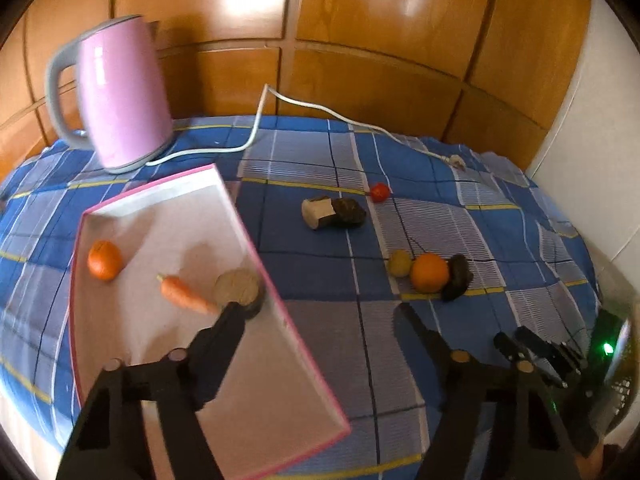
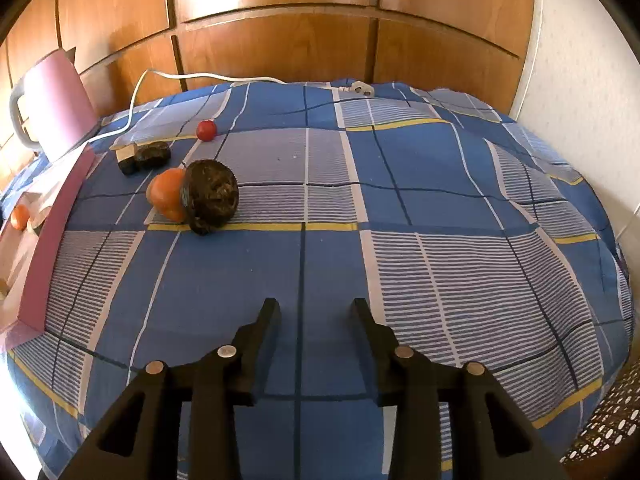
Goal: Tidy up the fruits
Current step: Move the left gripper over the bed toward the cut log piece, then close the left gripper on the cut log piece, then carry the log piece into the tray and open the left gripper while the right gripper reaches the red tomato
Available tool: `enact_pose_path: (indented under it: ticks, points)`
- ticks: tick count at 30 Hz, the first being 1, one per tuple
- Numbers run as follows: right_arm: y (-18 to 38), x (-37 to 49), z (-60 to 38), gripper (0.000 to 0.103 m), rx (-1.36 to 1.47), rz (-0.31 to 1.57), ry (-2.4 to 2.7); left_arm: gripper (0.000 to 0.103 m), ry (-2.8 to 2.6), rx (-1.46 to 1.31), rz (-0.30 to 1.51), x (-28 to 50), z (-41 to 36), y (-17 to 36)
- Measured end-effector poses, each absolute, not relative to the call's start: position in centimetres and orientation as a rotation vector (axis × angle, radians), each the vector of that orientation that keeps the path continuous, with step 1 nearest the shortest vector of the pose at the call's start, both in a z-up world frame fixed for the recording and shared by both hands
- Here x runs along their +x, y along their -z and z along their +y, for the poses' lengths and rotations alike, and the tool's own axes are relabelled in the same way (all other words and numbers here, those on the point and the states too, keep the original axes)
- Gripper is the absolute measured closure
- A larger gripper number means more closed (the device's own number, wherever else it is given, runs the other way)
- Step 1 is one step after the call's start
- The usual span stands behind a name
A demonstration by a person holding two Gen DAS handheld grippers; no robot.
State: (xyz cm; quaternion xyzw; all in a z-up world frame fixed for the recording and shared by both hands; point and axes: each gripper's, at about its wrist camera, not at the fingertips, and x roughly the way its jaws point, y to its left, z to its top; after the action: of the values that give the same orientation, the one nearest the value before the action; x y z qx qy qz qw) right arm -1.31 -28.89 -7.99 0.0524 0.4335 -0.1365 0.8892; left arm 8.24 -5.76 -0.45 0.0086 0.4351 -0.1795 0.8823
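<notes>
Two tongs show in the left wrist view. The left tongs [image 1: 316, 310] stand open with nothing between the fingers; their left finger [image 1: 224, 332] hangs over the white tray [image 1: 256, 392], its tip just beside a round beige-topped piece [image 1: 239, 289]. Inside the pink-rimmed tray, a small orange [image 1: 105, 260] lies toward 9 o'clock and a carrot [image 1: 185, 295] sits between it and the round piece. On the blue checked cloth [image 1: 360, 336] outside the tray, toward 3 o'clock, a bigger orange [image 1: 430, 273] touches a dark avocado-like fruit [image 1: 458, 278] on one side, with a small yellowish fruit [image 1: 400, 263] on the other. Farther off, toward 12 o'clock, lie a cut pale-and-dark piece [image 1: 334, 213] and a red tomato [image 1: 380, 192]. A pink kettle [image 1: 124, 92] stands at 10 o'clock, its white cord [image 1: 320, 109] trailing across the cloth. The right tongs' device shows at the 4 o'clock edge.

In the right wrist view, the right tongs [image 2: 316, 312] are parted and hold nothing, over bare cloth. At 10 o'clock the orange [image 2: 166, 194] touches the dark fruit [image 2: 212, 197]; beyond them lie the cut piece [image 2: 144, 156] and the tomato [image 2: 206, 130]. The tray's pink wall [image 2: 52, 240] runs along the 9 o'clock side, the small orange [image 2: 19, 216] inside it. The kettle [image 2: 60, 104] stands behind.
</notes>
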Motion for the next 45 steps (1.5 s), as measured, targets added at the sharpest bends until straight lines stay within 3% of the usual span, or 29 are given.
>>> enact_pose_path:
  ticks: [7,12,15,21,23,24,26,45]
  points:
    - [8.1,-1.2,-29.1,0.063,0.121,0.892,0.271,0.05,0.41,0.124,0.998,14.0,-8.7,1.5]
    - [8.1,-1.3,-29.2,0.063,0.127,0.888,0.259,0.048,0.442,0.253,1.038,17.8,-10.9,2.8]
    - [8.2,-1.3,-29.3,0.061,0.126,0.884,0.256,0.041,0.46,0.344,1.051,19.6,-12.1,3.8]
    - [8.2,-1.3,-29.5,0.058,0.131,0.881,0.246,0.041,0.513,0.456,1.062,22.0,-14.0,5.5]
    - [8.2,-1.3,-29.6,0.057,0.129,0.88,0.244,0.046,0.538,0.476,1.073,22.5,-14.5,6.0]
    - [8.2,-1.3,-29.6,0.057,0.131,0.88,0.242,0.054,0.546,0.473,1.082,22.7,-14.6,6.2]
    - [8.2,-1.3,-29.6,0.056,0.132,0.88,0.241,0.063,0.539,0.477,1.061,22.7,-14.6,6.2]
    - [8.3,-1.0,-29.4,0.051,0.118,0.876,0.254,0.063,0.579,0.08,0.996,12.1,-8.8,1.9]
